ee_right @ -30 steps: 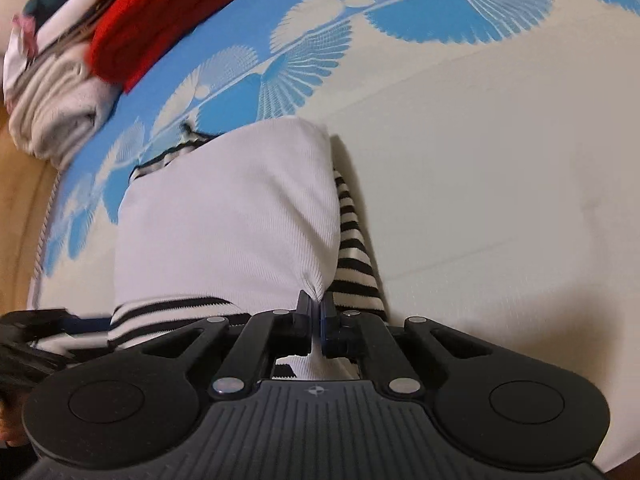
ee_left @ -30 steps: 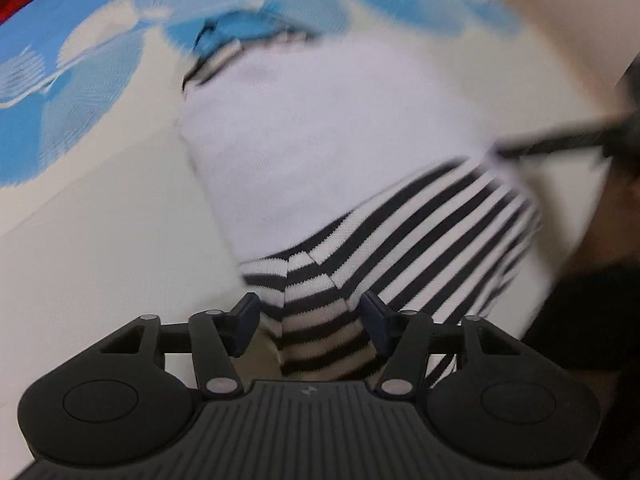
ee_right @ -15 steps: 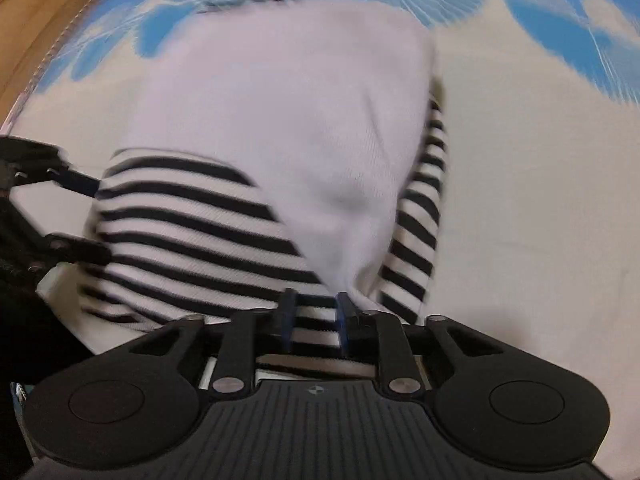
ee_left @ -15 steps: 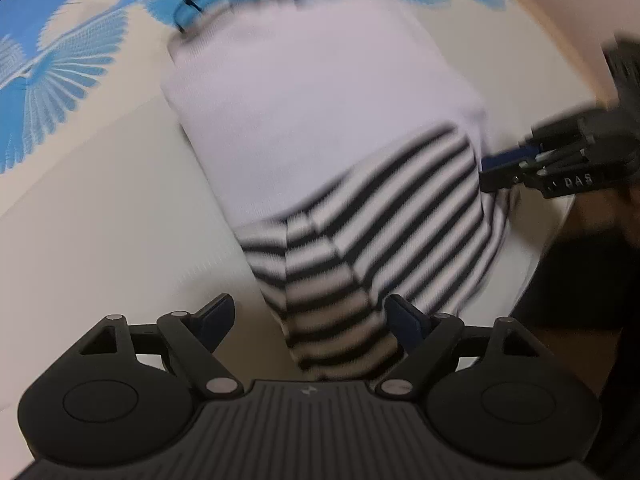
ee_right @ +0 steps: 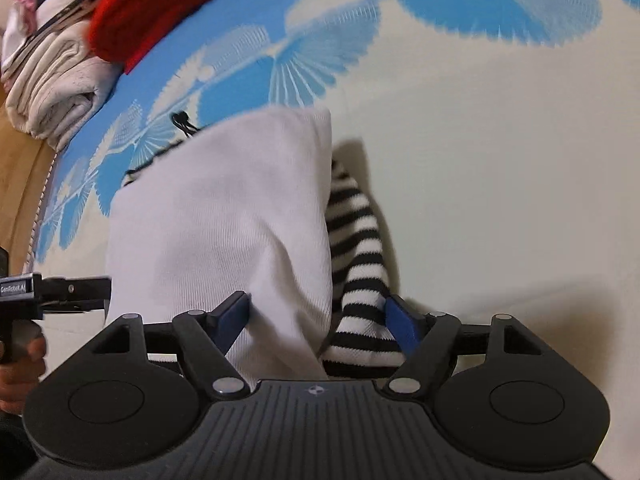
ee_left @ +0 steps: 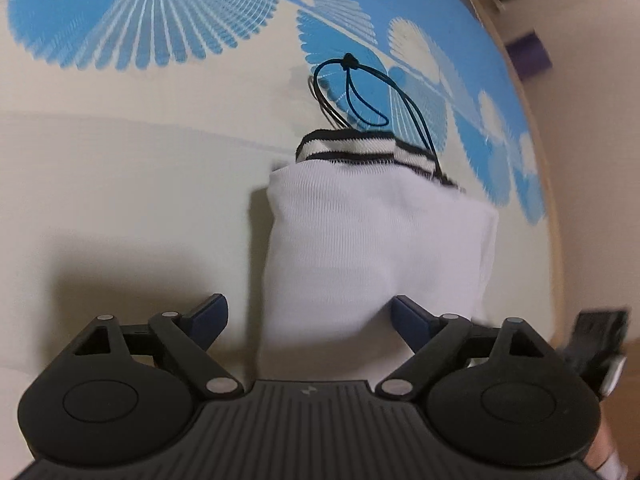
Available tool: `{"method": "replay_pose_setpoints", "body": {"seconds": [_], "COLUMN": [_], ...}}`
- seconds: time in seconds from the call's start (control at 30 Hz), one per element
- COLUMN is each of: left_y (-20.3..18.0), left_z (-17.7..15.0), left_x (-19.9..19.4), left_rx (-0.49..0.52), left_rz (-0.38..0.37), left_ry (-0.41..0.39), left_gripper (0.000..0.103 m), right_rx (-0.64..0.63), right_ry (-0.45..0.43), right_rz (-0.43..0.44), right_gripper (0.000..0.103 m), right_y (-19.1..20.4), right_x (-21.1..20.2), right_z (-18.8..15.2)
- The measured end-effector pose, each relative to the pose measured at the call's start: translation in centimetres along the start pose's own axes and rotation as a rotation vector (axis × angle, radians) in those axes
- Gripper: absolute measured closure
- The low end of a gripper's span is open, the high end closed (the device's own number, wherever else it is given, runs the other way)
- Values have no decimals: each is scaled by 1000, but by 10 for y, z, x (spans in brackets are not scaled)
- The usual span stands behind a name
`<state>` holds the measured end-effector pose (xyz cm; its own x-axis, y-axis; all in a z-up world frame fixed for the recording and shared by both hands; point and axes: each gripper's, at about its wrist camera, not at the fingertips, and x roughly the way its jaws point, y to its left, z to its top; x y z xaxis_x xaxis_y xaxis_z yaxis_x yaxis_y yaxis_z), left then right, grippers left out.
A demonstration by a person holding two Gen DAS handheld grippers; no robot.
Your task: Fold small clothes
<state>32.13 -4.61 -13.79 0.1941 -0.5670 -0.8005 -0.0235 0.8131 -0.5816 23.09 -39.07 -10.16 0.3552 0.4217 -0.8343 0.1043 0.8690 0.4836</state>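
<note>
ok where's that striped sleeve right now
In the right wrist view, the striped sleeve pokes out from under the right edge of the folded white garment, running down between the open right gripper fingers.

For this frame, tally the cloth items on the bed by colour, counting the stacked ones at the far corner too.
White with black stripes: 1, the garment being folded, between both open grippers
Red: 1, the red knit in the corner stack
Cream: 1, the folded cream cloth beside it
Total: 3 clearly told apart; more pieces lie behind the stack, too cropped to count.
</note>
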Motion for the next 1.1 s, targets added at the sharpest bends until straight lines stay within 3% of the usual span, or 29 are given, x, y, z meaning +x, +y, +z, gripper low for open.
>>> {"method": "replay_pose_setpoints", "body": {"seconds": [0.1,0.13,0.17,0.2,0.23,0.27,0.3,0.33,0.47,0.53,0.6,0.67,0.73,0.77,0.9,0.93,0.97,1.0,1.07,1.1], "left_y": [8,6,1,-5,-13,-20,-28,-33,-54,-54,-48,-37,-32,-34,-40,-40,-38,-29,-22,-24], "left_z": [4,4,5,6,6,8,12,16,43,55,65,70,70,68,57,53,49,41,41,44], "left_x": [21,22,22,22,21,18,12,2,-46,-63,-78,-90,-90,-85,-54,-41,-25,-17,-16,-22], "left_rx": [-57,-52,-36,-16,15,45,68,78,163,164,145,114,111,133,281,316,351,370,343,330], "left_rz": [-50,-69,-91,-81,-62,-51,-48,-59,-56,-29,24,18,8,13,71,106,188,249,270,253], "left_ry": [4,-11,-28,-40,-54,-68,-94,-130,-334,-408,-487,-529,-497,-457,-298,-248,-186,-156,-151,-165], "left_gripper": [9,11,17,19,31,38,55,58,58,48,47,46,46,46,46,47,44,33,31,37], "right_rx": [11,10,12,22,26,16,-2,-10,-14,-55,-59,-50,-30,-34,20,21,12,0,-7,-3], "right_ry": [2,-5,-9,-14,-24,-40,-65,-93,-248,-336,-382,-386,-359,-349,-294,-293,-294,-295,-301,-306], "right_rz": [5,12,36,65,73,67,64,71,126,158,172,157,129,75,-8,-15,-27,-40,-81,-92], "right_gripper": [28,36,53,62,75,81,83,84,86,86,86,86,86,86,86,86,84,83,70,67], "right_y": [2,2,3,5,8,12,17,21,35,50,61,67,69,71,56,53,55,55,55,56], "right_x": [8,10,10,9,7,3,-1,-5,-21,-27,-22,-9,12,25,55,57,58,56,48,41], "right_z": [-2,-1,-2,-2,-2,-2,-1,2,25,42,59,76,89,94,105,104,105,104,101,98]}}
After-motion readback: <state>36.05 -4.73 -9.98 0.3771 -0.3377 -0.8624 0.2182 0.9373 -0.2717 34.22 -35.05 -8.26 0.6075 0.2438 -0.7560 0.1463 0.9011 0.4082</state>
